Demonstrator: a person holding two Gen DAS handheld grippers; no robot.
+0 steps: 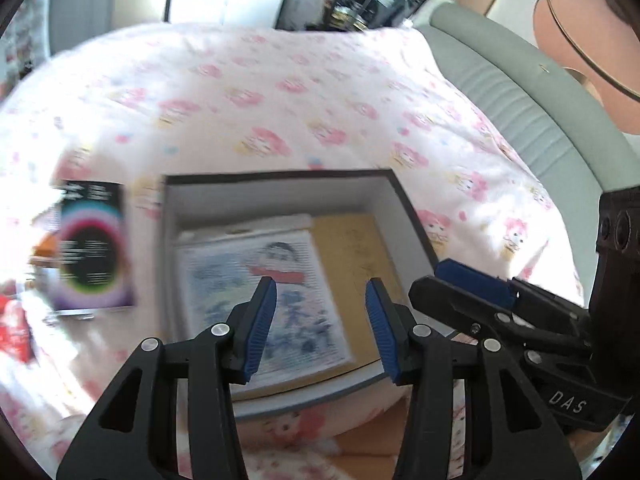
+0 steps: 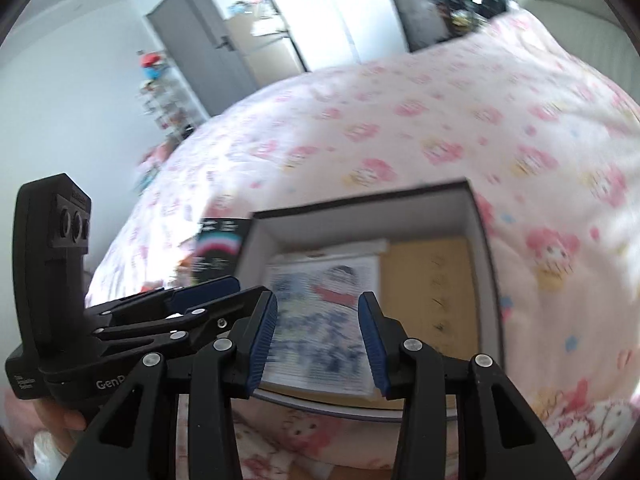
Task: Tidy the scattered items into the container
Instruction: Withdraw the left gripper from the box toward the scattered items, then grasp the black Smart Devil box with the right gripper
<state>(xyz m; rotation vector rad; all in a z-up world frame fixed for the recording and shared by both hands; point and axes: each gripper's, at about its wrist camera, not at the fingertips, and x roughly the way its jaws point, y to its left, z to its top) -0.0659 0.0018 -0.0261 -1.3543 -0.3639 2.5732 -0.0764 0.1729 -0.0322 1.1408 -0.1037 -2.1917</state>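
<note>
Pink cartoon-print bedspread, grey-walled box

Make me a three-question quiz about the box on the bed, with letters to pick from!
1. Where does the black booklet with the rainbow ring lie?
A in the box
B on the bedspread beside the box
C in a gripper

2. What colour are the gripper pads?
A blue
B red
C green

3. What does the left gripper hold?
A a pen
B a booklet
C nothing

Answers: B, it lies outside the white-walled open box; A, both pads show blue; C, the gap between its fingers is bare.
</note>
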